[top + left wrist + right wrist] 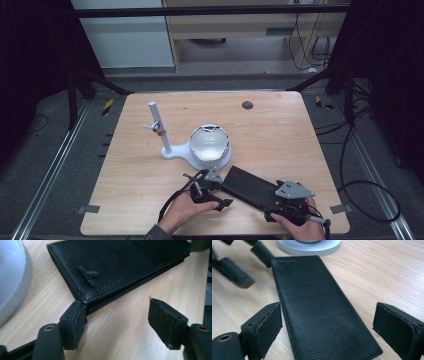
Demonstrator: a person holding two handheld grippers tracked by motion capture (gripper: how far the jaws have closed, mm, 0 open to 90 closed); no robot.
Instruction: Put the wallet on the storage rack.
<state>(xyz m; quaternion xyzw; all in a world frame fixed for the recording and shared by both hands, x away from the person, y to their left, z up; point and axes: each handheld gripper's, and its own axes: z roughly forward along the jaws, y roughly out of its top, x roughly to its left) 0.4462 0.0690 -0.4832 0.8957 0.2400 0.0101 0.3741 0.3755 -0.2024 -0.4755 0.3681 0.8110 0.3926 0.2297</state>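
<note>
A long black leather wallet (250, 189) lies flat and slantwise on the wooden table near its front edge. My left gripper (220, 191) sits at the wallet's left end with its jaws apart. In the left gripper view one pad (78, 320) touches the wallet's (120, 267) near corner, and bare wood lies between the jaws of the left gripper (120, 315). My right gripper (280, 202) is at the other end. Its (329, 327) jaws straddle the wallet (319, 315) there, and the right pad stands off from it. The left gripper (249, 263) shows beyond the wallet's far end.
A white stand with a round base (195, 159) holds a white bowl-shaped head (210, 142) and an upright post (159, 127) just behind the wallet. A dark round spot (247, 105) marks the far side of the table. The front table edge (215, 233) is close to both hands.
</note>
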